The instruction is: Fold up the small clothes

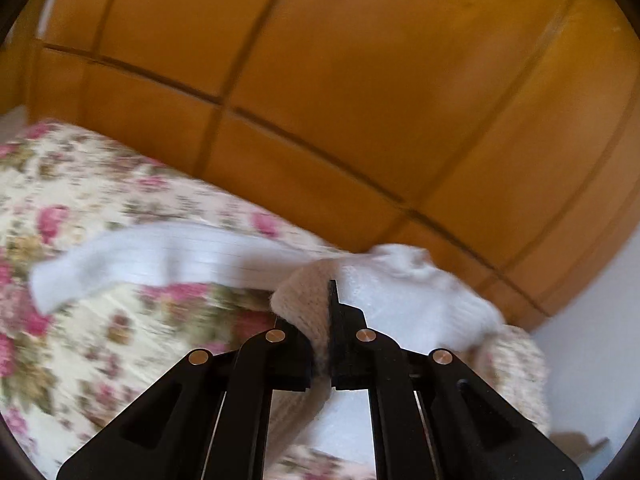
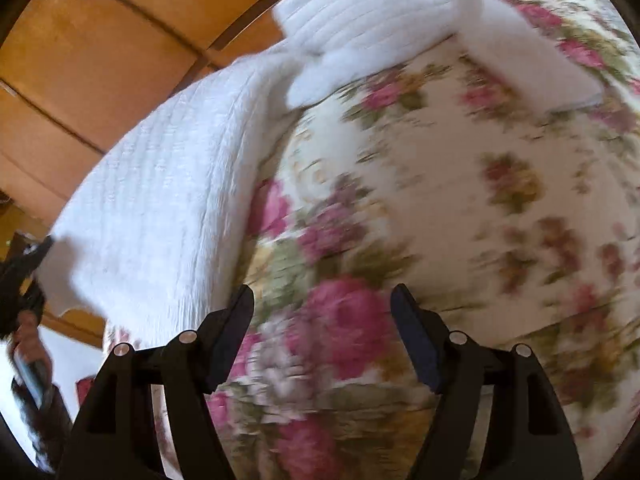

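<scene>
Over the bed, from the left wrist view, the left hand-held gripper (image 1: 332, 300) is clamped on a bunched edge of the white knit garment (image 1: 400, 292), beige fleecy lining showing at the pinch. One sleeve (image 1: 140, 260) trails out to the left above the floral bedspread (image 1: 80, 184), with the orange wooden wardrobe (image 1: 360, 80) behind. The step in hand looks like lifting the garment to spread it.

From the right wrist view, the right hand-held gripper (image 2: 322, 312) has its jaws apart, nothing between them, only bedspread (image 2: 480, 200) beyond. The garment (image 2: 168, 200) hangs at left, its far sleeve (image 2: 380, 8) draped on the bed. Next, I'd guess, this gripper needs a free edge to pinch. No containers are visible.
</scene>
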The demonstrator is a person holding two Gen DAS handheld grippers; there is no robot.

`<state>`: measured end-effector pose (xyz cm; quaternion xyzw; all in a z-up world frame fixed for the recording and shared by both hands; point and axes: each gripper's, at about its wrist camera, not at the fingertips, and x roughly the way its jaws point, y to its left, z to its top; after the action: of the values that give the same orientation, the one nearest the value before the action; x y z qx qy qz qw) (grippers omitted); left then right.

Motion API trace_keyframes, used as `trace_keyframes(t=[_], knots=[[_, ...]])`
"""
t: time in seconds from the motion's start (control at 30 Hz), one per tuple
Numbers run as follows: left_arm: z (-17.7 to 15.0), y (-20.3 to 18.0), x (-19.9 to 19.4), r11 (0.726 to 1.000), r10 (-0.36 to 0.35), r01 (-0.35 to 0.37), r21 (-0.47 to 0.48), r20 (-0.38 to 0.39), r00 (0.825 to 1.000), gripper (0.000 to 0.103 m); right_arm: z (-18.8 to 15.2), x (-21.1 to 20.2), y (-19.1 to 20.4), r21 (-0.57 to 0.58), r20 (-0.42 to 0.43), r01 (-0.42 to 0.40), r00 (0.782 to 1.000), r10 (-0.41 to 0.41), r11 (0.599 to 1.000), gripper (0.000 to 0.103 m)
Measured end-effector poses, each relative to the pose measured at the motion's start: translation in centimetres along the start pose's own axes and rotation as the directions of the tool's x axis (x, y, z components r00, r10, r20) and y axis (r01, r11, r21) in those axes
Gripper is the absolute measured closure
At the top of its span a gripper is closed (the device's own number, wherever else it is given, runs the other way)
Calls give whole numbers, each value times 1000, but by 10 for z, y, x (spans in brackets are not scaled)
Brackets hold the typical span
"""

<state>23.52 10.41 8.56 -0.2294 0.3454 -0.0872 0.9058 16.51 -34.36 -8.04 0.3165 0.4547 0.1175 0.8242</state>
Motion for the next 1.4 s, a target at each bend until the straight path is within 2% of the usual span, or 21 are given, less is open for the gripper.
trace_keyframes(t=[0.07, 0.17, 0.23, 0.4, 0.53, 0.57, 0.6, 0.67, 0.8, 0.9, 1.0, 1.1, 1.23, 1.3, 1.4], knots=[[3, 18, 9, 996, 82, -82, -14, -3, 997, 99, -6, 19, 18, -50, -50, -32, 998, 30, 998, 33], [8, 38, 20, 990, 140, -140, -31, -15, 990, 99, -15, 42, 42, -104, -104, -75, 993, 64, 992, 32], [12, 46, 24, 984, 174, -175, -26, -18, 985, 99, -16, 57, 56, -92, -136, -127, 984, 114, 988, 32], [21, 68, 46, 973, 225, -226, -36, -37, 974, 99, -5, 91, 75, -46, -160, -188, 971, 178, 981, 30], [21, 80, 56, 972, 222, -226, -65, -62, 973, 99, -1, 114, 97, -139, -148, -153, 980, 133, 978, 30], [18, 80, 56, 972, 223, -227, -62, -66, 973, 99, -1, 116, 101, -165, -150, -144, 981, 119, 976, 34], [15, 80, 57, 972, 223, -228, -56, -74, 972, 99, -2, 117, 105, -193, -164, -136, 981, 105, 972, 55], [4, 80, 57, 974, 215, -220, -45, -95, 972, 99, -4, 112, 101, -184, -214, -142, 971, 101, 973, 87], [-20, 77, 47, 982, 176, -183, -46, -129, 976, 99, 5, 59, 83, -169, -142, -131, 984, 107, 977, 90], [-42, 64, 30, 992, 110, -118, -42, -154, 982, 99, 16, 5, 77, -223, -54, -96, 995, 86, 970, 90], [-70, 44, 9, 999, 30, -34, -19, -185, 982, 99, 21, -62, 82, -325, 40, -40, 998, 56, 945, 91], [-105, 23, -15, 999, -46, 47, -2, -223, 974, 99, 4, -112, 95, -440, 97, 58, 995, -17, 896, 91], [-159, 12, -38, 995, -94, 93, -17, -303, 948, 99, -40, -132, 90, -510, 93, 187, 982, -162, 840, 91], [-182, 14, -46, 994, -107, 99, -42, -340, 934, 99, -56, -134, 80, -494, 58, 203, 978, -201, 845, 92], [-217, 20, -57, 996, -89, 80, -39, -395, 914, 99, -96, -132, 53, -481, -20, 248, 956, -294, 841, 92]])
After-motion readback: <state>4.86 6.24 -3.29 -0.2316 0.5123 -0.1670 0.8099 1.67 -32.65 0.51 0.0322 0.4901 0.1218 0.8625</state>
